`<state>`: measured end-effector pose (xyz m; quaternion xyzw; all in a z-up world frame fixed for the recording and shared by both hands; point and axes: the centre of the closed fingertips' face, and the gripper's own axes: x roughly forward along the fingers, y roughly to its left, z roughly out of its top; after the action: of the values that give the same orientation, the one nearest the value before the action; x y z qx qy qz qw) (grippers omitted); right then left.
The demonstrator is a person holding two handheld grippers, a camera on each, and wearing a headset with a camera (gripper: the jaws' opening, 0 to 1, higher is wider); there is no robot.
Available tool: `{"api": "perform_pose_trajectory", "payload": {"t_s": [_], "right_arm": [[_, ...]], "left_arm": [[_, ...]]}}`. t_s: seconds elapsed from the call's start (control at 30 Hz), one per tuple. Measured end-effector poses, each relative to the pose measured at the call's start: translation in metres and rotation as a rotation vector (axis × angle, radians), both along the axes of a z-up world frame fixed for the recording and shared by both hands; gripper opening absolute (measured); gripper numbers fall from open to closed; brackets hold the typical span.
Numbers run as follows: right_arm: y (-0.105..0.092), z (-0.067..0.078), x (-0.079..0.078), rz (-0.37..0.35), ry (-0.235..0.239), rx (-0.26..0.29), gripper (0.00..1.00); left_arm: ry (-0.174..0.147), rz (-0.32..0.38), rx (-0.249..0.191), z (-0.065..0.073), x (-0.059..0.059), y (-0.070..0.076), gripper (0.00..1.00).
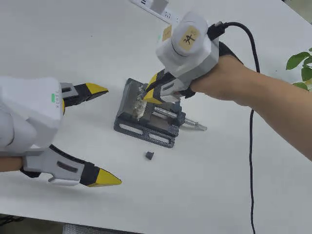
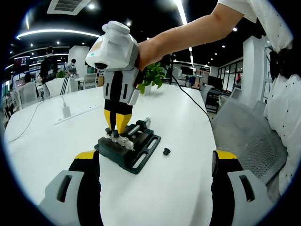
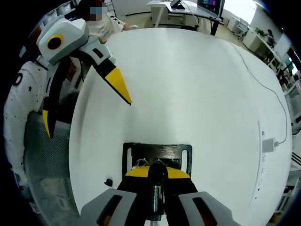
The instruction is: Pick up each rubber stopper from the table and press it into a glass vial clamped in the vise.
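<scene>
A dark vise [image 1: 146, 127] stands mid-table with glass vials [image 1: 138, 109] clamped in it. My right gripper [image 1: 146, 96] points down onto the vials, its yellow tips almost together on a dark rubber stopper [image 3: 157, 169]. In the left gripper view the right gripper [image 2: 116, 128] touches the top of the vise [image 2: 136, 153]. A second small dark stopper [image 1: 149, 155] lies loose on the table in front of the vise, and the same stopper [image 2: 166, 151] sits to the vise's right in the left gripper view. My left gripper [image 1: 103, 134] hovers wide open to the left, holding nothing.
A white power strip [image 1: 152, 7] lies at the far edge. The right gripper's black cable [image 1: 252, 126] trails down the right side of the white table. A green plant [image 1: 302, 68] stands at the right edge. The table's near edge runs just under my left gripper.
</scene>
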<state>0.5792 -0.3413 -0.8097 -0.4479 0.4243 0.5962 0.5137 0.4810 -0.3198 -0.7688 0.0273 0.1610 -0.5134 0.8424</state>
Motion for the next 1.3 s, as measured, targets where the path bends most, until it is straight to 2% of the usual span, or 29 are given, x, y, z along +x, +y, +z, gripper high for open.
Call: {"api": "perform_pose_trajectory", "payload": {"t_s": [0.17, 0.23, 0.5, 0.7, 0.83, 1.0, 1.3], "right_arm": [[0.002, -0.001, 0.0, 0.088, -0.043, -0.021, 0.05], [0.002, -0.001, -0.001, 0.096, -0.047, -0.025, 0.05], [0.002, 0.001, -0.004, 0.041, -0.027, -0.031, 0.04], [0.002, 0.002, -0.006, -0.029, -0.007, -0.024, 0.03], [0.004, 0.003, -0.009, -0.039, -0.021, -0.039, 0.03], [0.003, 0.004, -0.009, -0.1, -0.019, -0.039, 0.04], [0.002, 0.006, -0.01, -0.06, -0.03, -0.029, 0.06]], "left_arm": [[0.001, 0.0, -0.001, 0.0, 0.0, 0.0, 0.99], [0.002, -0.001, -0.002, 0.0, 0.0, 0.0, 0.99], [0.004, 0.001, -0.004, 0.0, 0.0, 0.0, 0.98], [0.008, 0.007, -0.007, 0.0, 0.001, 0.001, 0.97], [0.006, 0.011, -0.012, 0.0, 0.002, 0.001, 0.97], [0.006, 0.011, -0.018, 0.002, 0.003, 0.0, 0.97], [0.008, 0.01, -0.01, 0.002, 0.001, 0.002, 0.96]]}}
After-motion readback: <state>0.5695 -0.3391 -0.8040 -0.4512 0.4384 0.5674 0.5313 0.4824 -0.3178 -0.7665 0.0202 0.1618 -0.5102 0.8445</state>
